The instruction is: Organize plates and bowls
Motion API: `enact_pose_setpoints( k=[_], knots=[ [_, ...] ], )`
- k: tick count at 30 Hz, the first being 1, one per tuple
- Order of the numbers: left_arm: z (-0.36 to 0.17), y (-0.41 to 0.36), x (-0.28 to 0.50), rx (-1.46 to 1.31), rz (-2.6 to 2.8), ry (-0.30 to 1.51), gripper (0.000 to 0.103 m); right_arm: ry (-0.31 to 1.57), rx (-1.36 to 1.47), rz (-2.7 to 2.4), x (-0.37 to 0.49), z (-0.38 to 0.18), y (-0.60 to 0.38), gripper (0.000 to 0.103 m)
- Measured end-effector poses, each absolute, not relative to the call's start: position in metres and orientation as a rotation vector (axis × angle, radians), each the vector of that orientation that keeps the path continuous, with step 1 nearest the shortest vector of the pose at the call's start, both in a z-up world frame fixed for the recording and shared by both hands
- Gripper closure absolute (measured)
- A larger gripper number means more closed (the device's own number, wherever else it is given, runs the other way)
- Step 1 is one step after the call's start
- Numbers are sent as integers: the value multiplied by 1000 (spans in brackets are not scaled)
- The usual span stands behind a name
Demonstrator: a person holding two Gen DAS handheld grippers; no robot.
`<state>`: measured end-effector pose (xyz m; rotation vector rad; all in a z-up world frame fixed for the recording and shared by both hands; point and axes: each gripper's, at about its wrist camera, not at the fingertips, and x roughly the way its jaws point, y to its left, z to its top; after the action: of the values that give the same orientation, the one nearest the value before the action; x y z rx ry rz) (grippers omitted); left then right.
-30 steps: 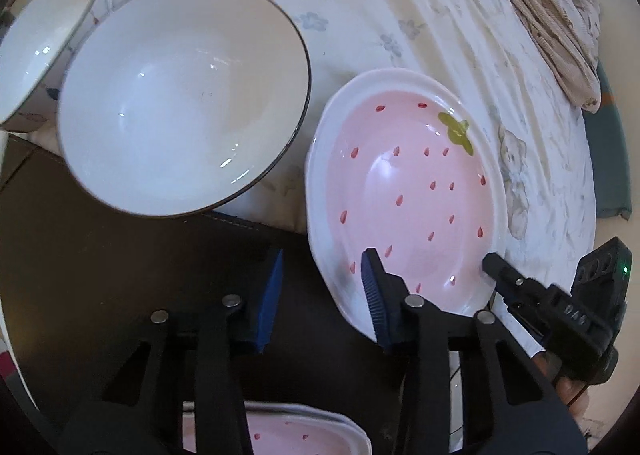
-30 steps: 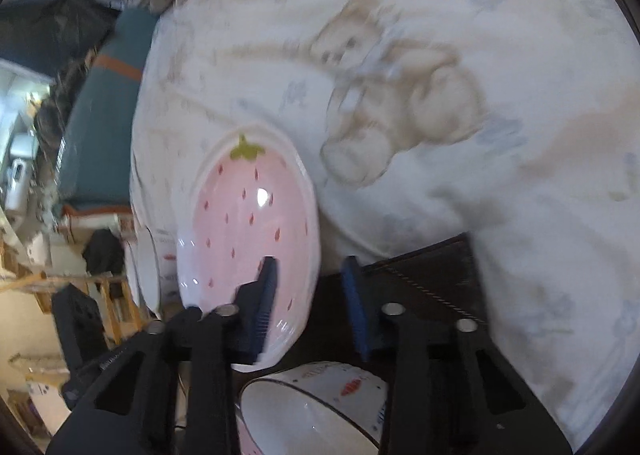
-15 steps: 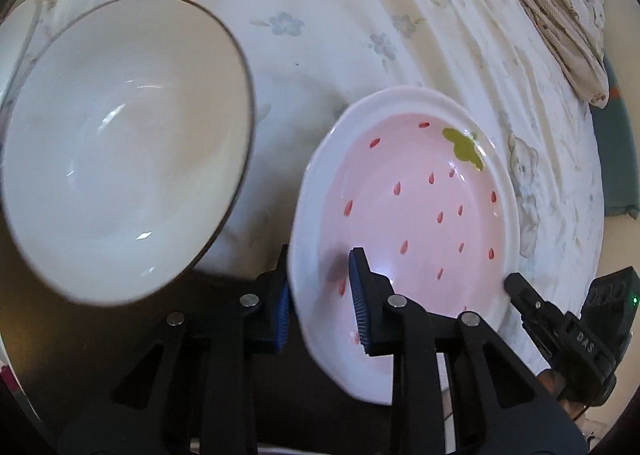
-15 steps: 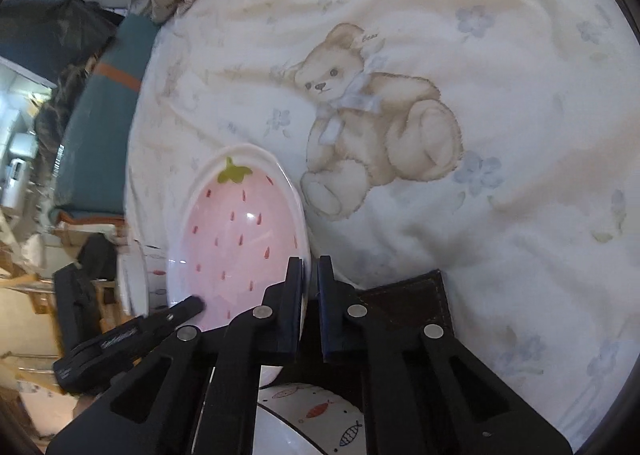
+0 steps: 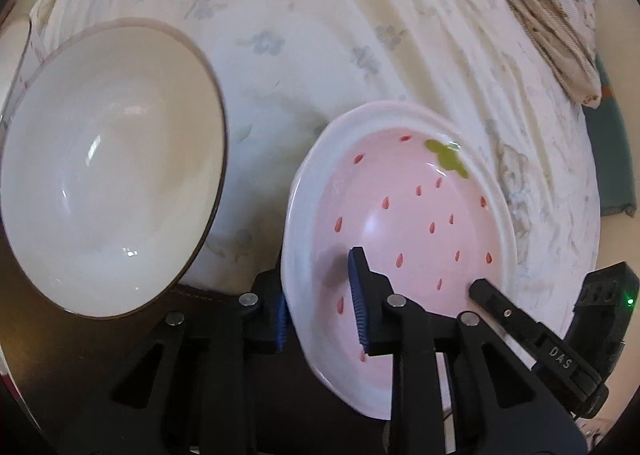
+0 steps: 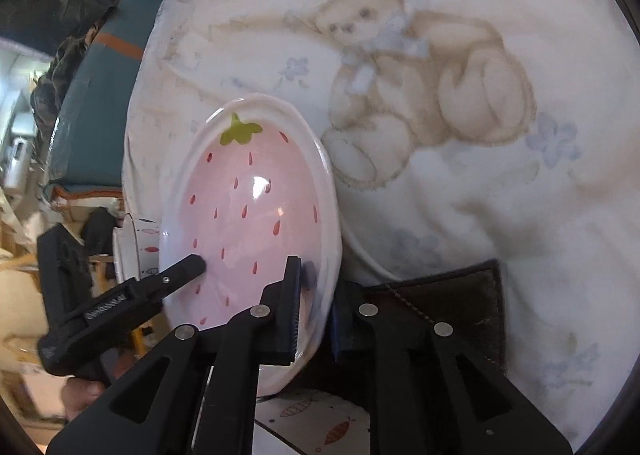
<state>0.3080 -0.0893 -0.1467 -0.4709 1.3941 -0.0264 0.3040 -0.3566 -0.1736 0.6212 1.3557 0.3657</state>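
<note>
Strawberry plate (image 5: 404,215) held tilted above bear-print bedsheet (image 5: 320,35). Left tongs (image 5: 320,295) clamp its left rim, jaws just closing; right tongs (image 6: 314,299) clamp opposite rim. White bowl (image 5: 104,167) beside.

Fish-patterned bowl (image 6: 320,427) cut off below, perhaps half hidden.

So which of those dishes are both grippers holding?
The pink strawberry plate; each gripper clamps its rim. The plain white bowl beside it sits untouched.

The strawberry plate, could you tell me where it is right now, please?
The strawberry plate is gripped at opposite rims between both grippers' fingers, above the floral bedsheet, right of the white bowl.
</note>
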Motion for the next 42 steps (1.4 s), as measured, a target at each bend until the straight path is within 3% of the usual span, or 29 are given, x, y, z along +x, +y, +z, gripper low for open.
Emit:
enact_pose_setpoints(
  k=[14, 33, 42],
  knots=[
    [-86, -83, 295, -498, -88, 1311, 84, 1163, 662, 388, 288, -115, -368, 88],
    [-44, -27, 186, -447, -111, 1293, 85, 1173, 570, 392, 180, -66, -307, 87],
    [-48, -2, 130, -421, -125, 1322, 85, 1202, 535, 413, 112, -64, -273, 86]
  ],
)
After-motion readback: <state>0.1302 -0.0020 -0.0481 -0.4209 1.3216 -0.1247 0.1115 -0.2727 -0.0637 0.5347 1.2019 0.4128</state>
